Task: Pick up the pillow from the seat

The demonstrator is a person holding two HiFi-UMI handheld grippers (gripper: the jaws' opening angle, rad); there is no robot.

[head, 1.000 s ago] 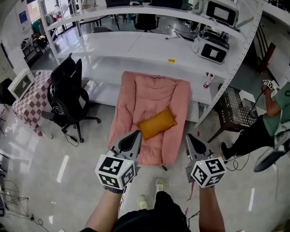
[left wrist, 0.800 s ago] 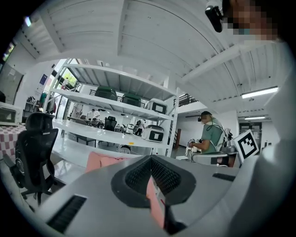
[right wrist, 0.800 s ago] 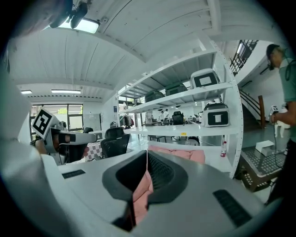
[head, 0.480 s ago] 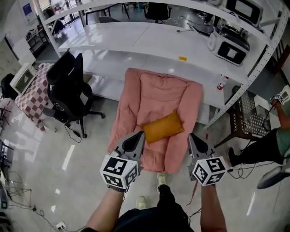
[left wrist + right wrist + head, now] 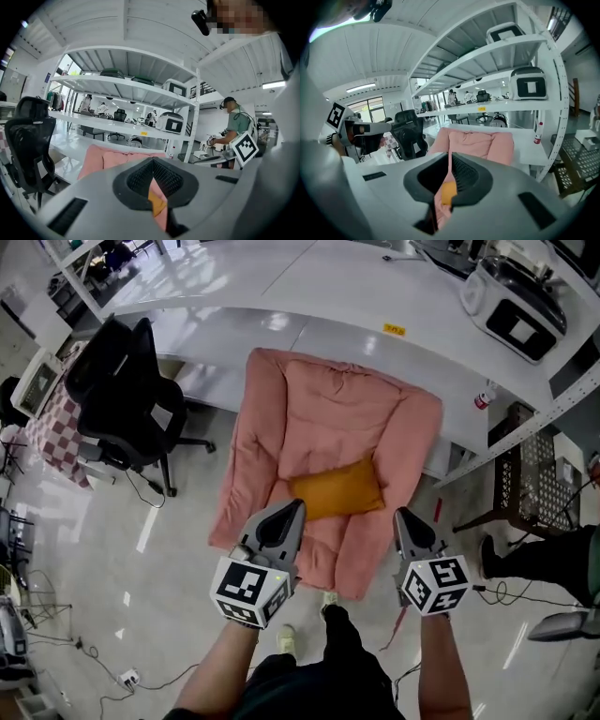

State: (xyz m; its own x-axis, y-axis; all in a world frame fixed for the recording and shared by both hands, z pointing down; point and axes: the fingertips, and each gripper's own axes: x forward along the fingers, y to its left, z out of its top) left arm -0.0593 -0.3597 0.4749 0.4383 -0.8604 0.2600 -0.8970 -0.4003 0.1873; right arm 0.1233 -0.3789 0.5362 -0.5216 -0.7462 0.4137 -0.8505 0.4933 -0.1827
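Right now the orange pillow (image 5: 337,491) lies crosswise on the lower part of the pink seat (image 5: 319,413), which sits on the floor against a white shelf unit (image 5: 234,292). Nothing touches the pillow.

Both grippers hover side by side over the near end of the seat, pointing toward it and slightly down. The left gripper (image 5: 296,508) has its jaws pressed together at the tips, and it holds nothing. Its own view shows only a sliver of pink seat and orange pillow through the slit behind the tips. The right gripper (image 5: 401,517) is likewise closed tip to tip and empty, with the same pink and orange showing through its slit. From the head view the pillow sits just beyond the two gripper tips and between them.

A black office chair (image 5: 122,390) stands to the left of the seat, apart from it. A grey and white machine (image 5: 516,315) rests on the shelf at the upper right.
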